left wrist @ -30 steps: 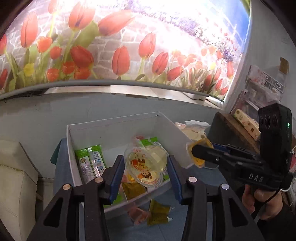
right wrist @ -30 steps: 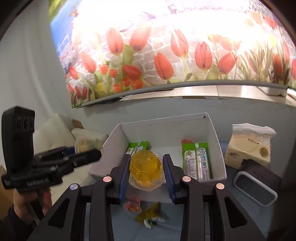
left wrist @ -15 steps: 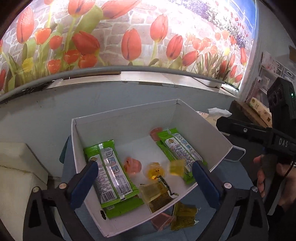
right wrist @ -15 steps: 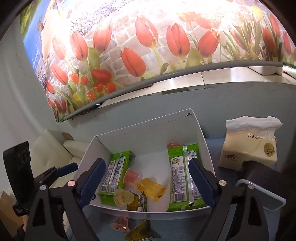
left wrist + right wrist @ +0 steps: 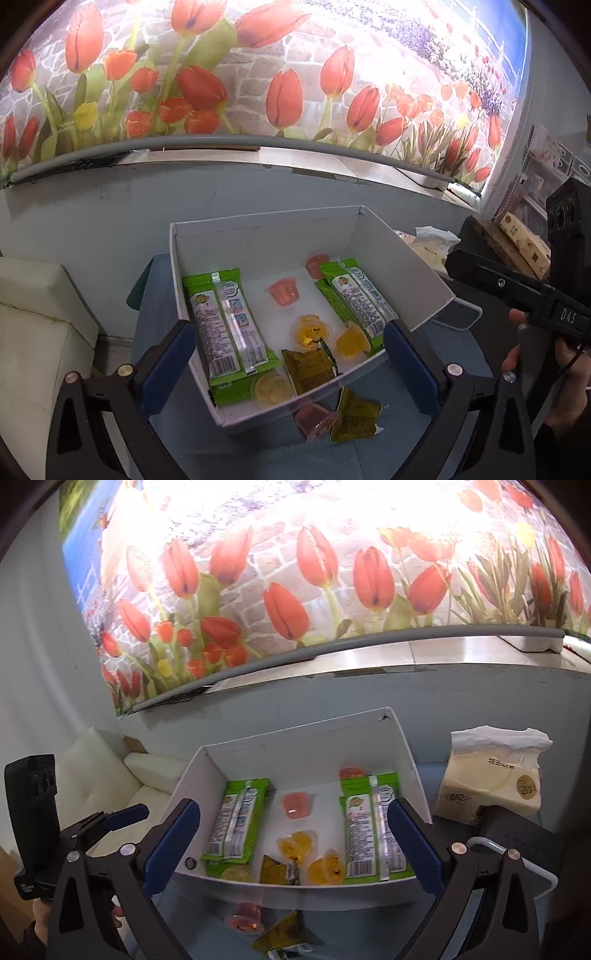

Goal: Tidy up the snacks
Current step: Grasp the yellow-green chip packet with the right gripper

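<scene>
Both grippers wide open, nothing held: left gripper (image 5: 288,354) and right gripper (image 5: 291,842) hover over the near edge of the white box (image 5: 402,251). In box: two green packets (image 5: 225,321) (image 5: 358,295), pink jelly cups (image 5: 282,291), yellow jelly cups (image 5: 312,330), olive sachet (image 5: 308,369). Outside, on blue cloth (image 5: 454,354) just beside the front wall: one pink cup (image 5: 317,419), one olive sachet (image 5: 356,415). Tissue pack (image 5: 495,775) right of box

A white box (image 5: 402,254) at frame centre holds two bright green snack packets (image 5: 225,325), pink (image 5: 282,291) and yellow jelly cups (image 5: 312,332). Behind, upper frame, a mural (image 5: 258,74) of red tulips (on grey brick). Blue tablecloth (image 5: 258,454) below.
</scene>
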### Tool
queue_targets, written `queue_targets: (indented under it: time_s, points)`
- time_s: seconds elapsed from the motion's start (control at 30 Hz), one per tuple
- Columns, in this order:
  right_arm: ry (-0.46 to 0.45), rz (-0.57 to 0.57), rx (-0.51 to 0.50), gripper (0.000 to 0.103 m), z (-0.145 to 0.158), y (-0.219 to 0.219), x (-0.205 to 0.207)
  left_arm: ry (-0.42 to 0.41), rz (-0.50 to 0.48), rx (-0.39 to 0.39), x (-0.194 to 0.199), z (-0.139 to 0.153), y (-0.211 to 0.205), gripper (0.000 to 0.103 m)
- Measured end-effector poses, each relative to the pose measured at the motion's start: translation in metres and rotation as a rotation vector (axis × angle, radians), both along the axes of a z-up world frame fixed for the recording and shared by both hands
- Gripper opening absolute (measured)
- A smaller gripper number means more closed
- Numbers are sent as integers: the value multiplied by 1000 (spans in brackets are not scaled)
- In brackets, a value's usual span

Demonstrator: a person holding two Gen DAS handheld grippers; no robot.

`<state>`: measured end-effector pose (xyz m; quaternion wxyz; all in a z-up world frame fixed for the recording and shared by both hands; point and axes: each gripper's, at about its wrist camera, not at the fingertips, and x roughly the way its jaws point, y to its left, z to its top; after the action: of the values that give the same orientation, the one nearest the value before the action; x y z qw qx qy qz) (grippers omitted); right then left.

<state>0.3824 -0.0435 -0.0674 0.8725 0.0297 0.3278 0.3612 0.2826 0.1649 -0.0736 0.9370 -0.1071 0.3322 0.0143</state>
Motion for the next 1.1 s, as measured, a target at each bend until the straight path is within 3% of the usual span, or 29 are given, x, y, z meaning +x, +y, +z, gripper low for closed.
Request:
queue_targets:
  time_s: [0.33, 0.6, 0.87, 1.0, 1.1]
  points:
    - [-123, 40, -154, 103, -17, -13, -78, -11, -56, 53, -79, -3, -33, 103]
    - [-119, 134, -271, 103, -73, -18, -130, 7, -81, 4, -164, -39, -63, 103]
    - [-42, 144, -343, 103, -115, 11, -113, 48, -58, -88, -226, -71, -80, 103]
    - [-16, 156, -379, 103, -128, 30, -97, 62, -43, -61, -246, -78, -84, 103]
    - [-12, 149, -412, 103, -136, 39, -87, 74, -39, -90, -253, -81, -80, 103]
